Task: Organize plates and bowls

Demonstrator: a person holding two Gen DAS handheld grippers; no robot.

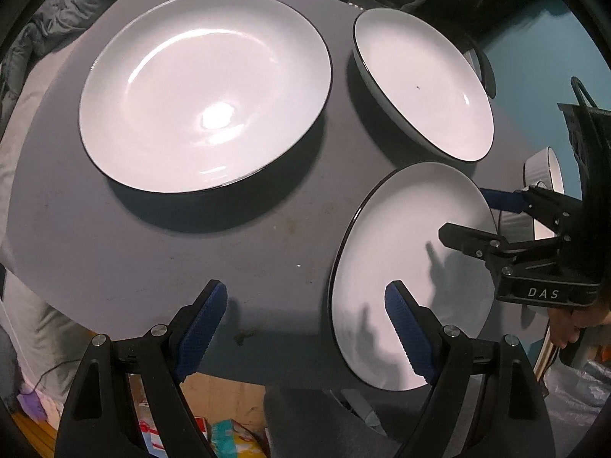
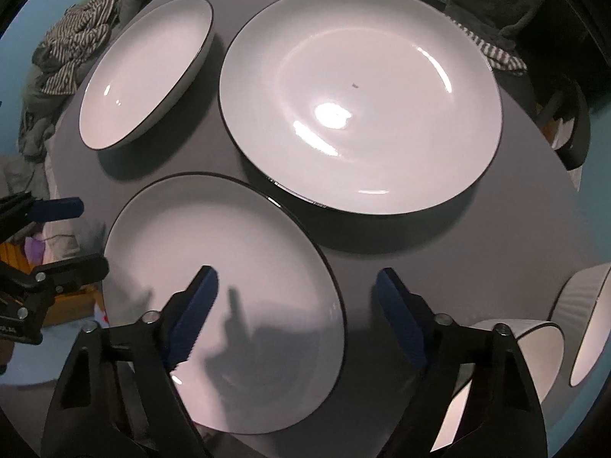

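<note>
A flat white plate [image 2: 225,297] with a thin dark rim lies at the near edge of the grey worktop [image 1: 152,236]. In the right wrist view it sits at about 7 o'clock, low and left of the middle. In the left wrist view the same flat plate [image 1: 412,267] sits at about 4 o'clock.

The right tool [image 2: 296,318] hangs over this plate, pointing almost straight down. Its blue pads stand wide apart with nothing pinched. One finger [image 2: 194,313] is over the plate and the other is over bare worktop, just past the plate's right rim. I cannot tell if any pad touches the plate.

The left tool [image 1: 311,328] is also wide open and holds nothing. Its right finger [image 1: 408,332] is over the left part of the flat plate, and its left finger is over the worktop near the front edge.

Two big deep white plates sit farther back. In the right wrist view one big plate [image 2: 359,99] is at about 1 o'clock, just beside the flat plate, and I cannot tell if the rims touch. The other deep plate [image 2: 149,72] is at about 10 o'clock, apart from both.

Small white ribbed bowls [image 2: 542,351] sit at about 4 o'clock, near the right edge of the worktop.

Past the worktop at 10 o'clock lies a pile of striped cloth [image 2: 76,45]
</note>
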